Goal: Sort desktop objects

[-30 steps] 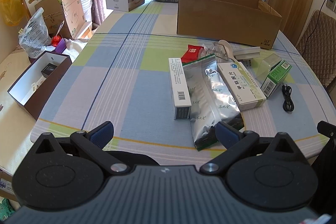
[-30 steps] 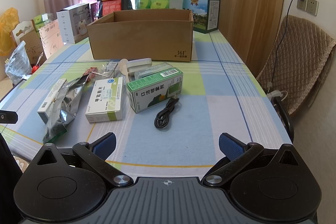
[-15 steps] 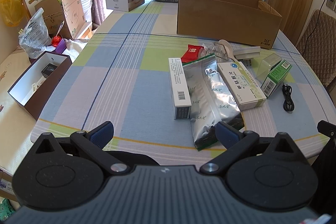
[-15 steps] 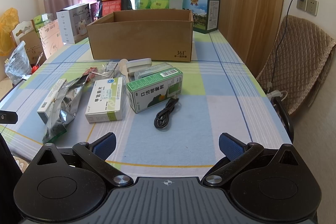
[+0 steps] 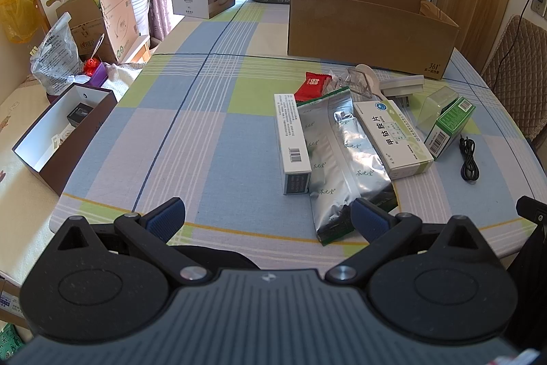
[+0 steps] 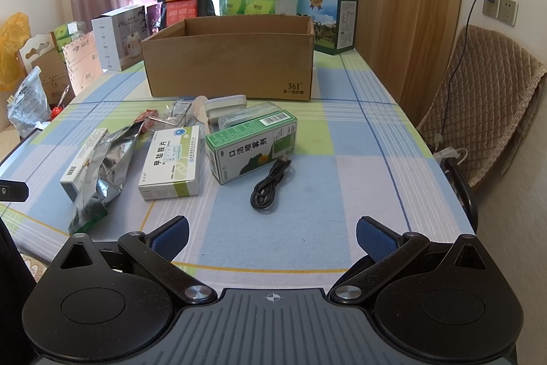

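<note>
Hovering wide open and empty, both the left gripper and right gripper are facing the clutter. Likely light and stiff, the green carton is inviting a pinch across its long sides; the foil pouch is looking limp and slippery.

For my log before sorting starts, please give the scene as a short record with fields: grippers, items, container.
left gripper: open, empty, over the near table edge
right gripper: open, empty
items on table: green box, white box, foil pouch, narrow box, cable, red sachet
container: carton, open on top, behind the items
touching: pouch lies against narrow box
</note>
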A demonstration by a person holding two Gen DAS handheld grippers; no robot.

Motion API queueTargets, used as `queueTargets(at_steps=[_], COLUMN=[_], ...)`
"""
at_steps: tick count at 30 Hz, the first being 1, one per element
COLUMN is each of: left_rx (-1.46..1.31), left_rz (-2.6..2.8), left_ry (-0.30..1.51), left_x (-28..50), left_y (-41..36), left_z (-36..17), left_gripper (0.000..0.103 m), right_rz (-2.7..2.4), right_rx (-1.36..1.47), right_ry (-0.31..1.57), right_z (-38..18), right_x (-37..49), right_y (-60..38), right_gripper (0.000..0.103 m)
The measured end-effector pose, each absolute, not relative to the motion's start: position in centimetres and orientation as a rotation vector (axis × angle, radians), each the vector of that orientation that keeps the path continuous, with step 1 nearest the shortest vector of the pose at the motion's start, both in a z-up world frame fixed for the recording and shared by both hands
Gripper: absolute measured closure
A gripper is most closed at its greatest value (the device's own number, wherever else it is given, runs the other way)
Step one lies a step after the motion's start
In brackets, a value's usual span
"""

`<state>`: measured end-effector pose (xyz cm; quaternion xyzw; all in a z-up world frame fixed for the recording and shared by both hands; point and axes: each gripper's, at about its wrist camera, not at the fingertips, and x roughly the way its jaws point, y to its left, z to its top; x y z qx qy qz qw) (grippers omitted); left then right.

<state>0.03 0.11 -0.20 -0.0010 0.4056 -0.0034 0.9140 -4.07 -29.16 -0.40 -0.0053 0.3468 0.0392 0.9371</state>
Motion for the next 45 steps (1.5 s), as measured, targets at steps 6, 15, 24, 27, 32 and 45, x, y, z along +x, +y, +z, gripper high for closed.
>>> queueTargets(at_steps=[6, 15, 24, 27, 32, 45], left_rx=[-0.002, -0.02, -0.025, -0.019, -0.029, 0.011], left_rz=[-0.007, 0.001, -0.074, -0.083, -0.078, -0.052], left_ry=[0.835, 0.844, 0.835, 0.844, 0.862, 0.908], left_x=[0.0, 0.1, 1.2, 2.1, 3.8, 8.0], left_y=[0.1, 0.1, -1.3, -1.6, -1.1, 0.2], left_z=[-0.2, 0.0, 1.4, 1.4, 1.4, -0.3], left_gripper=[0.001, 0.001, 0.001, 0.001, 0.002, 0.005], right_rz=[0.08, 0.081, 0.091, 0.095, 0.1, 0.069], right_rx=[-0.012, 0.021, 0.059, 0.062, 0.08, 0.078], right_ry=[0.708, 0.714, 0.731, 0.726, 0.731, 0.788], right_z=[-0.4, -0.2, 0.3, 0.6, 0.6, -1.5], right_x=[-4.1, -3.9, -2.5, -2.0, -1.1, 1.7], right_y=[-29.2, -29.6, -29.5, -29.5, -29.5, -29.4], right_gripper=[0.002, 0.002, 0.002, 0.002, 0.002, 0.002])
